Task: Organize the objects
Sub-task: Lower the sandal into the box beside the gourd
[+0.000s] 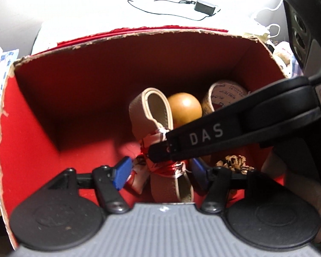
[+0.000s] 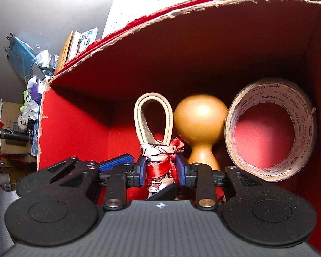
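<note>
Box (image 2: pixel 203 49) w/ strap (image 2: pixel 153 115), gourd (image 2: pixel 200 115), tape (image 2: pixel 271 135)

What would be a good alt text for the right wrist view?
The right gripper reaches into a red box, its blue pads on either side of a scarf-wrapped cream leather strap. Behind stand a golden wooden gourd and a tape roll.

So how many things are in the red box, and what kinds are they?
Leather strap loop tied with a red scarf: 1
Wooden gourd-shaped piece: 1
Tape roll: 1
Brown crumbly clump, can't tell what it is: 1
Total in the red box: 4
</note>
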`<state>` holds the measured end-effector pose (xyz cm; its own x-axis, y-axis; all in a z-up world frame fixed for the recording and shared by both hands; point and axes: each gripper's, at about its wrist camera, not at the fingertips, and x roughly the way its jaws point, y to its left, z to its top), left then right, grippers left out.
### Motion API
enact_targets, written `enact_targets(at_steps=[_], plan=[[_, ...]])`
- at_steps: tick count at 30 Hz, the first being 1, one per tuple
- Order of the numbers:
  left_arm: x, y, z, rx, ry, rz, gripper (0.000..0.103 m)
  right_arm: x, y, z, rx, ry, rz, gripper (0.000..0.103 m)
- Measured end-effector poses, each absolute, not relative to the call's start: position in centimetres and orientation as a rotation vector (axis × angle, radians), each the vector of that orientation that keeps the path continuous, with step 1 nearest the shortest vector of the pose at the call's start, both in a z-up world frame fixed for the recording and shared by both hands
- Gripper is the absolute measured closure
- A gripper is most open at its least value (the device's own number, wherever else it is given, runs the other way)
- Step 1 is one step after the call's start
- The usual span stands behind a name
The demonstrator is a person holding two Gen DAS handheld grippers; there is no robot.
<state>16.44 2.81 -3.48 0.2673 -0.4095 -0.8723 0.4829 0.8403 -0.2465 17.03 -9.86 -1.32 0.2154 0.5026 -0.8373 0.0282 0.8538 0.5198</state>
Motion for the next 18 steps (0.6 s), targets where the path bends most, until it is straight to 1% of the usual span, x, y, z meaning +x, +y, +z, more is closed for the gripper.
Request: enact_targets(at_steps=[2, 9, 13, 18], plan=[[16.43, 2.78, -3.45, 0.082, 1.154, -0.596, 0.038, 17.00, -9.98, -1.43, 0.486, 1.323, 0.345, 0.071], [16.33, 2.78, -3.45, 0.113, 1.147, -0.571, 0.034, 16.95, -10.11, -1.58, 0.488, 1.320, 0.342, 0.070], [16.37, 2.94, -3.48, 0.113, 1.147, -0.570, 0.033, 16.97, -10.21, -1.69, 0.498, 1.323, 0.340, 0.068], [16.34, 3.01, -3.35, 0.125, 1.142, -0.566, 0.033, 17.09, -10.56, -2.02, 0.525, 1.337, 0.349, 0.067]])
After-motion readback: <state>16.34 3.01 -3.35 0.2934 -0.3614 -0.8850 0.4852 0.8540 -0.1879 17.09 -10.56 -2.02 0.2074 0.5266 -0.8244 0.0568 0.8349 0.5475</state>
